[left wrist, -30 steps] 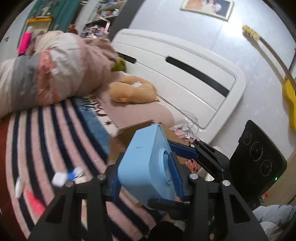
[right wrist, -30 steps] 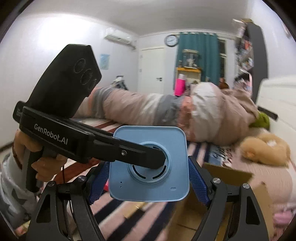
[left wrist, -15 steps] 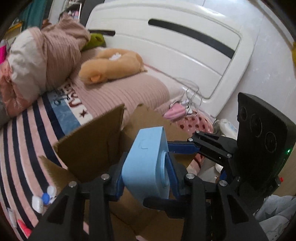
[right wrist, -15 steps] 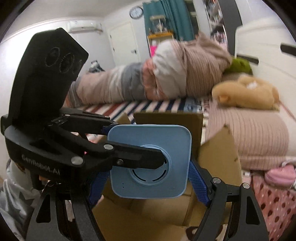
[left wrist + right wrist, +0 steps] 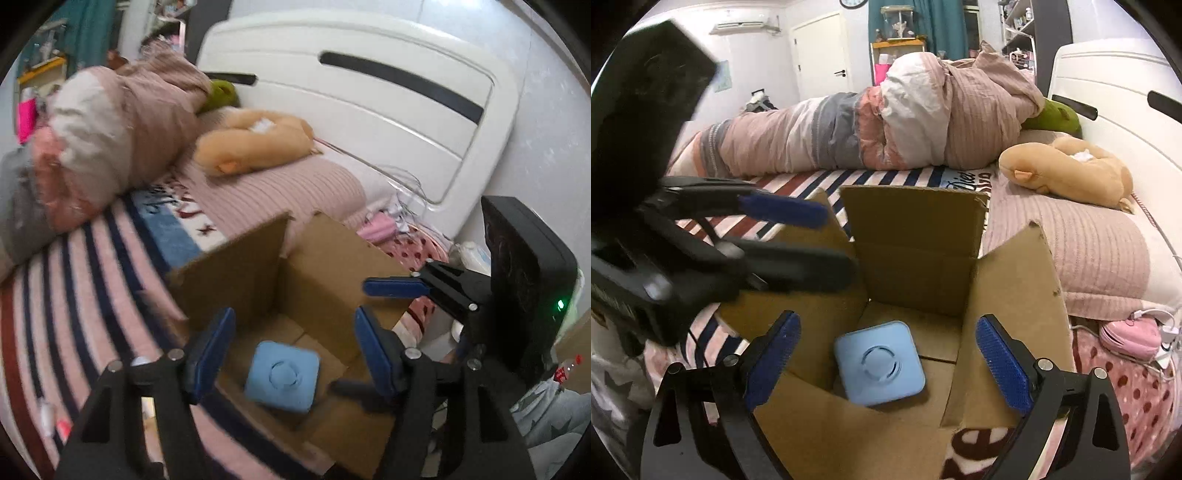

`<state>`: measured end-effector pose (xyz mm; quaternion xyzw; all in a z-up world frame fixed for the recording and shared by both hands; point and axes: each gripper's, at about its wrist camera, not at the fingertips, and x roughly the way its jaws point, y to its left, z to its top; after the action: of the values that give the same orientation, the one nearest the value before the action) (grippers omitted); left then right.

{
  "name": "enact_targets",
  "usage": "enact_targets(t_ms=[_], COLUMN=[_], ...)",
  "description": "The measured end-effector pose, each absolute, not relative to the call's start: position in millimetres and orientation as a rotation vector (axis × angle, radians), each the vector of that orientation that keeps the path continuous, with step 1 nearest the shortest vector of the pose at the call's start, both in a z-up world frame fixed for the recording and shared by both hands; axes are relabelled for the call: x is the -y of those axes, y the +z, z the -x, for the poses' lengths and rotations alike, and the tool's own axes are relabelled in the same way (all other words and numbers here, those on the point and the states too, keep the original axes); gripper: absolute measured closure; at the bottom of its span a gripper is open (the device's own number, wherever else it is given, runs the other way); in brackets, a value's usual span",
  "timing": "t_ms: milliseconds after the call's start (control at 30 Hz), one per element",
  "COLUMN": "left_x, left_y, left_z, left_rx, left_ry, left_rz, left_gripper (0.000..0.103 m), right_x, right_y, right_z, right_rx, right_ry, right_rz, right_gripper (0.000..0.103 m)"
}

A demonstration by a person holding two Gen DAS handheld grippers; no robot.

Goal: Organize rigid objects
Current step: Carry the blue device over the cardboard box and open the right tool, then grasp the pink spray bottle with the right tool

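A light blue square device (image 5: 281, 376) lies flat on the floor of an open cardboard box (image 5: 325, 273) on the bed. It also shows in the right wrist view (image 5: 880, 363), inside the same box (image 5: 912, 221). My left gripper (image 5: 295, 350) is open and empty above the box. My right gripper (image 5: 888, 363) is open and empty above the box too. The right gripper's blue pads (image 5: 393, 287) show at the right of the left wrist view. The left gripper's pads (image 5: 783, 210) show at the left of the right wrist view.
The box flaps stand up around the opening. A rolled duvet (image 5: 886, 110) and a tan plush toy (image 5: 1067, 171) lie on the striped bedsheet (image 5: 74, 280). A white headboard (image 5: 369, 92) is behind. Small items (image 5: 48, 421) lie on the sheet at lower left.
Both grippers held the blue device over the box, then opened. The device dropped and now lies on the box floor. Both grippers stay above the box.
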<state>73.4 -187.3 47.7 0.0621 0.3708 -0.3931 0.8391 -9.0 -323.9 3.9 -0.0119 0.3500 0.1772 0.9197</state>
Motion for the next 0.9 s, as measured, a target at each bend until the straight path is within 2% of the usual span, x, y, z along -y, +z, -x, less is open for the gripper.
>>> enact_targets(t_ms=[167, 367, 500, 733, 900], left_x=[129, 45, -10, -82, -109], left_y=[70, 72, 54, -2, -47], left_z=[-53, -41, -41, -61, -81], left_rx=[-0.7, -0.658, -0.661, -0.738, -0.815], left_ry=[-0.712, -0.567, -0.476, -0.394, -0.383], left_rz=[-0.119, -0.091, -0.057, 0.027, 0.096], left_gripper=[0.028, 0.025, 0.024, 0.024, 0.024], right_x=[306, 250, 204, 115, 61], right_y=[24, 51, 49, 6, -47], right_z=[20, 20, 16, -21, -56], right_rx=[-0.665, -0.606, -0.603, -0.74, -0.886], right_ry=[0.366, 0.464, 0.523, 0.677, 0.762], right_rz=[0.039, 0.025, 0.042, 0.103, 0.123], right_gripper=[0.007, 0.007, 0.008, 0.008, 0.02])
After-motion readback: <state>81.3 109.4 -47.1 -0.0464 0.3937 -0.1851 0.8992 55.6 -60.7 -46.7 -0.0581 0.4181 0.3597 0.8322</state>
